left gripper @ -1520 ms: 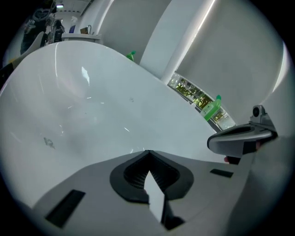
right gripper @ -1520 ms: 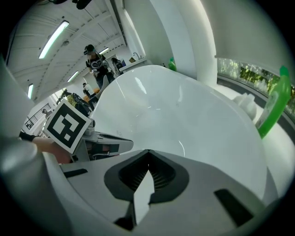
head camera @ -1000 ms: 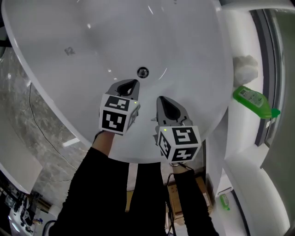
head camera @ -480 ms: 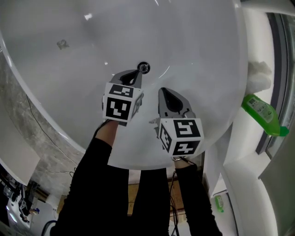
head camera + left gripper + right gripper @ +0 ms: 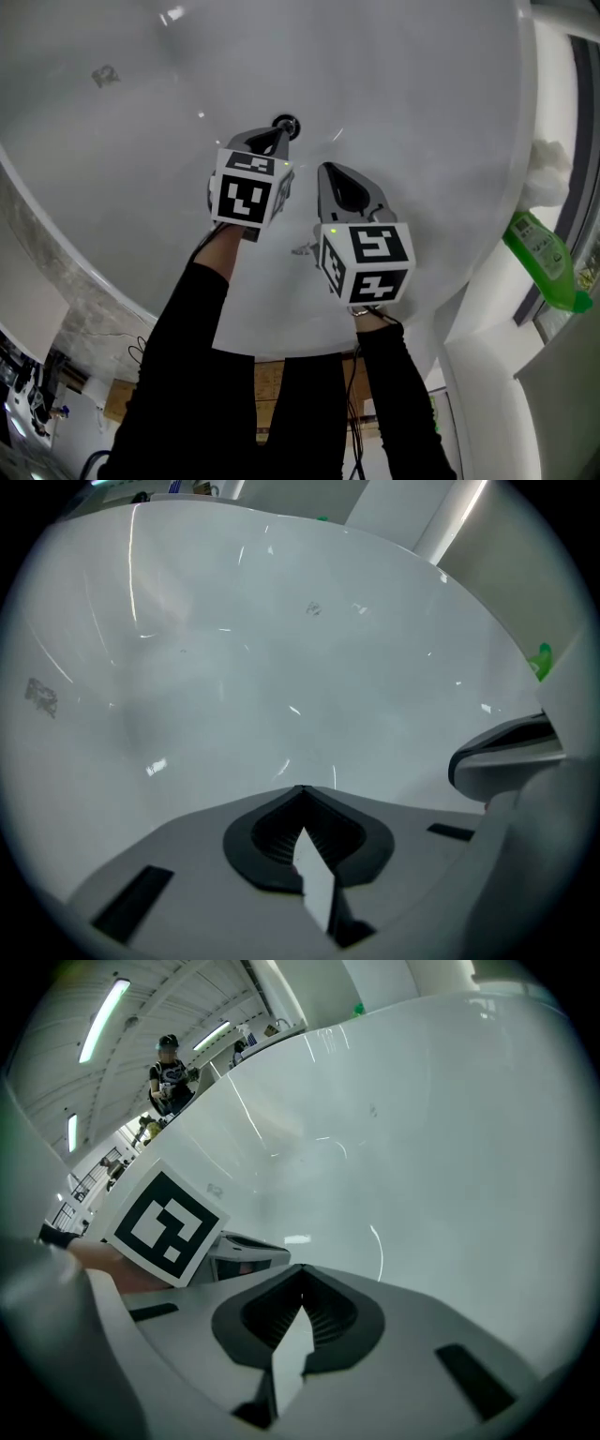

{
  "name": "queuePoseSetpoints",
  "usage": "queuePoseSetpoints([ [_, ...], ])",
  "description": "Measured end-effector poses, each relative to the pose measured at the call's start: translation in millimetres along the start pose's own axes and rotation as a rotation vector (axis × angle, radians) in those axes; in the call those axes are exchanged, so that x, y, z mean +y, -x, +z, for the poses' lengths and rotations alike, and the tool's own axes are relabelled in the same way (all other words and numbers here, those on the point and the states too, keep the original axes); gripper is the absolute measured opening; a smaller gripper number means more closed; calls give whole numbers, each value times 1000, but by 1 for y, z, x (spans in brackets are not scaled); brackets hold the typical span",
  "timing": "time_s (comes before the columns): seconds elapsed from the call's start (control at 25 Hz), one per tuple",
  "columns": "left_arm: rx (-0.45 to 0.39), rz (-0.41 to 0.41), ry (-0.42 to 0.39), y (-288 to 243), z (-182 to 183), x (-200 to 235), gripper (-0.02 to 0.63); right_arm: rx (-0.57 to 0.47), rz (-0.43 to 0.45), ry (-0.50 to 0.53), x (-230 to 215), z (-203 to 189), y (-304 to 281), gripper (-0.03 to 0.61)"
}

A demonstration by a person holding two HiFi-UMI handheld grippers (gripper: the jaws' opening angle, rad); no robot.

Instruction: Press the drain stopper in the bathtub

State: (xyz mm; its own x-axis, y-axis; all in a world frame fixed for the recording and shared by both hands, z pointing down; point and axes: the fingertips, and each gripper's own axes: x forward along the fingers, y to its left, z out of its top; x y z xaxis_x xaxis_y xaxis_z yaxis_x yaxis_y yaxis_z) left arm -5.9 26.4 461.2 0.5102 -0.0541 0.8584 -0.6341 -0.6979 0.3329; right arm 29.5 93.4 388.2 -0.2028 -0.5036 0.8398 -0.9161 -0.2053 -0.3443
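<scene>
The round chrome drain stopper [image 5: 285, 123] sits in the floor of the white bathtub [image 5: 412, 84]. My left gripper [image 5: 279, 133] is shut and empty, and its tip reaches the stopper's near edge, partly covering it; I cannot tell whether they touch. In the left gripper view the closed left gripper [image 5: 302, 788] hides the stopper, and only bare tub wall shows beyond. My right gripper [image 5: 328, 170] is also shut and empty, hovering over the tub floor just right of and behind the left one. The right gripper [image 5: 302, 1267] sees the left gripper's marker cube [image 5: 167, 1223] beside it.
A green bottle [image 5: 546, 263] and a white cloth [image 5: 553, 161] rest on the tub's right ledge. Grey marble surface [image 5: 56, 281] lies left of the tub rim. Cardboard boxes [image 5: 272, 384] sit below. A person [image 5: 170, 1071] stands far off in the hall.
The left gripper has moved forward over the tub floor until its tip meets the drain stopper. The right gripper has followed slightly. Both stay shut.
</scene>
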Motion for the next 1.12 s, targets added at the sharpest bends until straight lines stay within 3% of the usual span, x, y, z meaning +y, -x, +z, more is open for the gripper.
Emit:
queuePoseSetpoints([
  [0.36, 57, 24, 32, -39, -25, 16, 5, 69, -1, 22, -13, -10, -39, 2],
  [1.12, 99, 21, 128, -99, -64, 40, 5, 175, 7, 109, -29, -26, -113, 2],
])
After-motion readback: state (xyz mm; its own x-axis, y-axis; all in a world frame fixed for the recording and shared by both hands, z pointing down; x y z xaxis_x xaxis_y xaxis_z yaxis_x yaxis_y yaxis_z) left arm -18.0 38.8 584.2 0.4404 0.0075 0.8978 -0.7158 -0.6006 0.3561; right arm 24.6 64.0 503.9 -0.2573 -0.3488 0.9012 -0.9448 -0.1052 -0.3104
